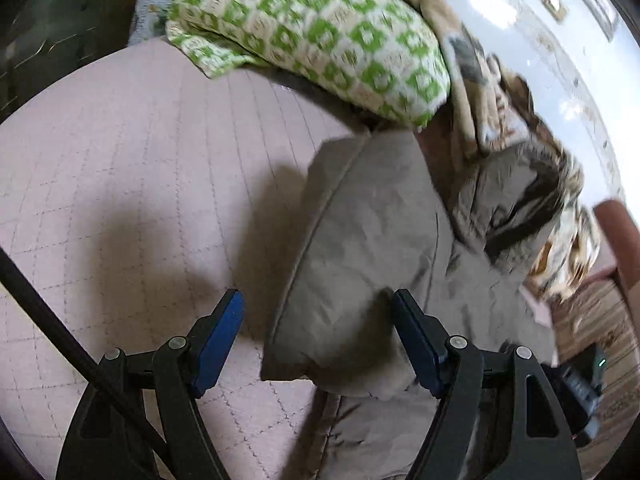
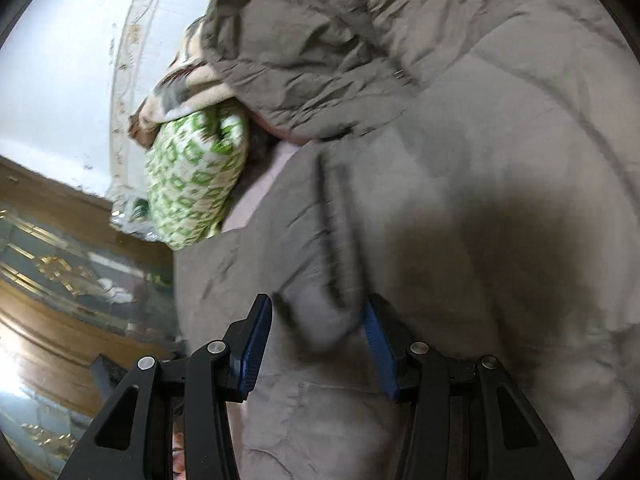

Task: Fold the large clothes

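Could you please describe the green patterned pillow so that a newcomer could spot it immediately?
Start at the pink quilted bed cover. At its far edge lies a plump pillow, beside the brown patterned blanket. It alone has bright green squares on cream.

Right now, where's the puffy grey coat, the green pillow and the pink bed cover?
grey coat [image 2: 480, 128], right wrist view, on its padded body.
green pillow [image 1: 320, 32], left wrist view, on its patterned top.
pink bed cover [image 1: 120, 152], left wrist view, on bare quilting.
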`<state>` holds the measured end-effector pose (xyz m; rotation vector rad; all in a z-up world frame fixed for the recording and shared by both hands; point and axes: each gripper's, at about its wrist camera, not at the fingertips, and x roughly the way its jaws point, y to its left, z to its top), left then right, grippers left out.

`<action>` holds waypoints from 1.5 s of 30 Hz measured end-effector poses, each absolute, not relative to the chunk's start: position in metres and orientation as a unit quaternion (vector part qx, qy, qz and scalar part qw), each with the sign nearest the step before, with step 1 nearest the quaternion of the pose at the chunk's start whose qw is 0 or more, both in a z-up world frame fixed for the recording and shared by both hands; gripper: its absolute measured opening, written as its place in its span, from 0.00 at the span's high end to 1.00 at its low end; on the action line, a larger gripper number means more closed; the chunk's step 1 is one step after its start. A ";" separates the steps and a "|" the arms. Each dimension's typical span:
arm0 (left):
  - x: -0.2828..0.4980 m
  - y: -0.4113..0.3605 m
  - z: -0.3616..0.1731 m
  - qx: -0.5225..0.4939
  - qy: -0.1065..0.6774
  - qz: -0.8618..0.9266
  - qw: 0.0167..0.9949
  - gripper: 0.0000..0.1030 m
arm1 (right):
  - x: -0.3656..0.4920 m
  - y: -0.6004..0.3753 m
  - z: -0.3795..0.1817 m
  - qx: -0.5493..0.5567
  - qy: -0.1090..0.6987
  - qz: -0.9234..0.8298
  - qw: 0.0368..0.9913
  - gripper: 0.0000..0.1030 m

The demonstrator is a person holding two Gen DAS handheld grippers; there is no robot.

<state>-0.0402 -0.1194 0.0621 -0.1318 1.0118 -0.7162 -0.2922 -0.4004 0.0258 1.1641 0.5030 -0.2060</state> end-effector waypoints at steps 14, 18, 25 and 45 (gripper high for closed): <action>-0.064 -0.135 0.083 -0.046 0.436 -0.373 0.818 0.27 | -0.355 -0.404 0.161 0.372 0.154 -0.172 0.899 0.84; -0.071 -0.149 0.075 -0.022 0.445 -0.372 0.814 0.27 | -0.403 -0.410 0.158 0.338 0.144 -0.236 0.900 0.84; -0.093 -0.178 0.066 0.040 0.435 -0.377 0.817 0.27 | -0.444 -0.453 0.105 0.364 0.165 -0.301 0.866 0.84; -0.095 -0.214 0.029 0.127 0.454 -0.329 0.818 0.23 | -0.430 -0.480 0.040 0.383 0.292 -0.362 0.798 0.83</action>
